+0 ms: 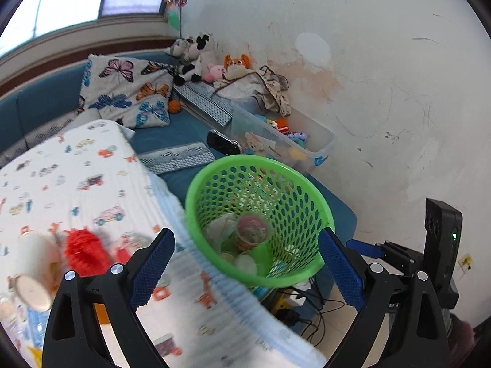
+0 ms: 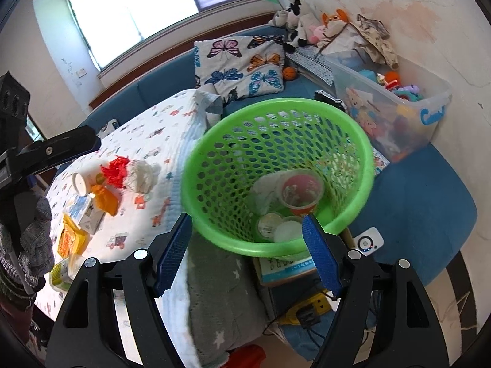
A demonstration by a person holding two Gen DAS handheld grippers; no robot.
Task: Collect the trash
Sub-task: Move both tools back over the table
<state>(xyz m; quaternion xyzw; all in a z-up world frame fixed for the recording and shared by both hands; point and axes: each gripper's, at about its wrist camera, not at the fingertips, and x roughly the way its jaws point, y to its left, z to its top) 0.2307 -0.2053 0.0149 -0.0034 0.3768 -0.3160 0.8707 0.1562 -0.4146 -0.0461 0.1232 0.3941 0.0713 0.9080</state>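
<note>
I am looking down both grippers at the green basket (image 2: 276,171), and the job is looking partly done. The right gripper (image 2: 245,251) is standing with its jaws about half spread and nothing between the pads; the basket's near rim is sitting just ahead of them, between the two fingers. Inside it a pink cup (image 2: 302,190), some crumpled paper (image 2: 264,193) and two small lidded tubs (image 2: 280,227) are already lying at the bottom. The left gripper (image 1: 245,270) is likewise standing wide and empty, with the basket straight ahead between its fingers. What is remaining is lying well off to the left of both pairs of jaws, on the printed cloth (image 2: 147,141): a red tuft (image 2: 116,171), a white wad (image 2: 141,178), a white cup (image 2: 81,182), an orange scrap (image 2: 106,199), a small carton (image 2: 87,214) and a yellow packet (image 2: 70,236). I am judging that most of the pile is still waiting to be picked up.
</note>
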